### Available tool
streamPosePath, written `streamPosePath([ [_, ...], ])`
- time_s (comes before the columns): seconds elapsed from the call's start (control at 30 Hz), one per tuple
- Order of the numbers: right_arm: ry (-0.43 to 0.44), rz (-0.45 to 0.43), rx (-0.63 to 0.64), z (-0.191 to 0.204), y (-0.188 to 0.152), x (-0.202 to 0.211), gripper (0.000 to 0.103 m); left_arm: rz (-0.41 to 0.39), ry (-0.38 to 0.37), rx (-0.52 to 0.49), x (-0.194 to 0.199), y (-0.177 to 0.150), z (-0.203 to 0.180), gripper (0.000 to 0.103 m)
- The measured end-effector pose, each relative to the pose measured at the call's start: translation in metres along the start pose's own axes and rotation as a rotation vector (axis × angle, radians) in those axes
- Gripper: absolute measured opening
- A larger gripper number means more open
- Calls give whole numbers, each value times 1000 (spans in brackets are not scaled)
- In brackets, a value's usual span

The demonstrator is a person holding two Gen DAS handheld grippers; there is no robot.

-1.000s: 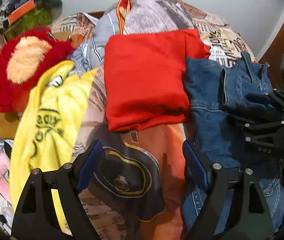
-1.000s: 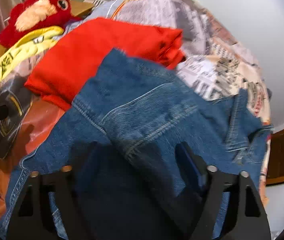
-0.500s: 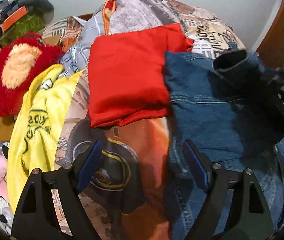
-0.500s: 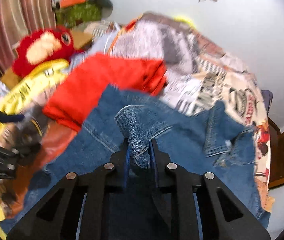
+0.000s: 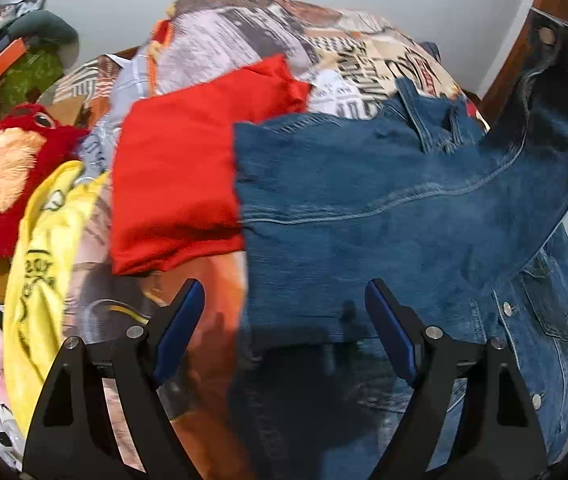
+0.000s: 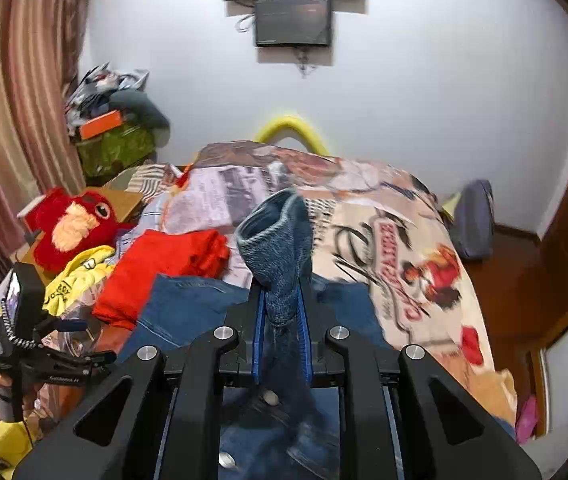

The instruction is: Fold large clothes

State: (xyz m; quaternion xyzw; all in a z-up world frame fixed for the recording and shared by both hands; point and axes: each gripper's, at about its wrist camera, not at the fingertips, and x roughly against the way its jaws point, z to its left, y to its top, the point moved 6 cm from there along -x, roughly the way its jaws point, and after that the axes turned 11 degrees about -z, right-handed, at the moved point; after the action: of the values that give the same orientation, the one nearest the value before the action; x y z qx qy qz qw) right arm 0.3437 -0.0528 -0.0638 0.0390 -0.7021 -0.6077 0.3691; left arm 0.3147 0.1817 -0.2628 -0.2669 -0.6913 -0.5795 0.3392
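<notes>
Left wrist view: the left claw (image 5: 284, 320) hangs open and holds nothing, just above the near edge of the denim jacket (image 5: 384, 208), which lies on the bed (image 5: 348, 64) touching the right side of the folded red garment (image 5: 180, 184); a yellow shirt (image 5: 44, 248) and a red plush toy (image 5: 8, 176) lie beyond the red garment. One sleeve rises off the jacket toward the upper right. Right wrist view: the right claw (image 6: 282, 312) is clamped on that denim sleeve (image 6: 280, 248), the cuff standing up between its fingers, lifted above the jacket body (image 6: 188, 312). To fold well, I judge the sleeve should be carried across the jacket's back and laid flat, kept lightly taut so it doesn't twist, while the left claw pins the body so it cannot slide onto the red garment.
</notes>
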Motion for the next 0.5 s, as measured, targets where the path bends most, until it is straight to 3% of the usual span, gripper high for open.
streamPosePath([
  [0.2,-34,81,-113,-50,-58,8,13,58,7,25,-25,-12,-21,82],
  [0.5,-51,206,-390,-112,-150,6,13,114,2,44,-39,-32,-31,82],
])
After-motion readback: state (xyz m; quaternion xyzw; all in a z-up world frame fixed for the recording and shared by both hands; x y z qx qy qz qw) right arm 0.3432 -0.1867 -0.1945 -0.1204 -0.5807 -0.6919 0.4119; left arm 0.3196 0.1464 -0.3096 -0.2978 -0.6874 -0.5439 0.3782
